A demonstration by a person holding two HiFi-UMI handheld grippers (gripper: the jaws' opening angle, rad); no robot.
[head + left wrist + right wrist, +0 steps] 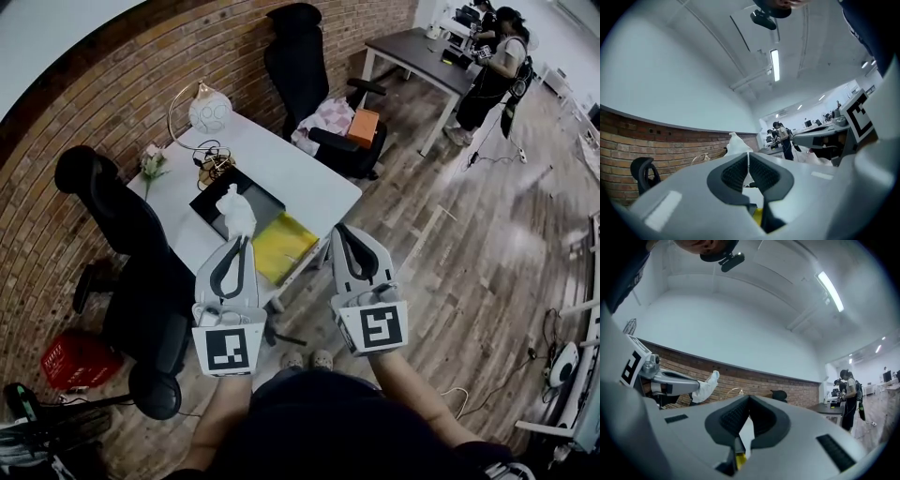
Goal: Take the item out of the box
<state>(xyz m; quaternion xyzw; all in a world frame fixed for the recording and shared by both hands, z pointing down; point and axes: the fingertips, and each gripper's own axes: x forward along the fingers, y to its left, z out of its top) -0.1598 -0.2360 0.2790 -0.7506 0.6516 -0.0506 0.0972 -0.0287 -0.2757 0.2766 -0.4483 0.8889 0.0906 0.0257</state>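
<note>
In the head view, a crumpled white item (236, 210) is pinched at the tips of the left gripper (238, 240) above the black box (211, 202) on the worktop (309, 183), and is judged to be already out. In the left gripper view, the jaws are seen clamped on it. In the right gripper view, the right gripper (749, 400) is shown with jaws together and empty, held aside, presumably so the lift is unobstructed.

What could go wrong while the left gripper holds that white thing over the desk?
The left gripper pinches the white item only by one end at the jaw tips, so it might slip and drop onto the black box. The right gripper is shut, not ready to catch it.
</note>
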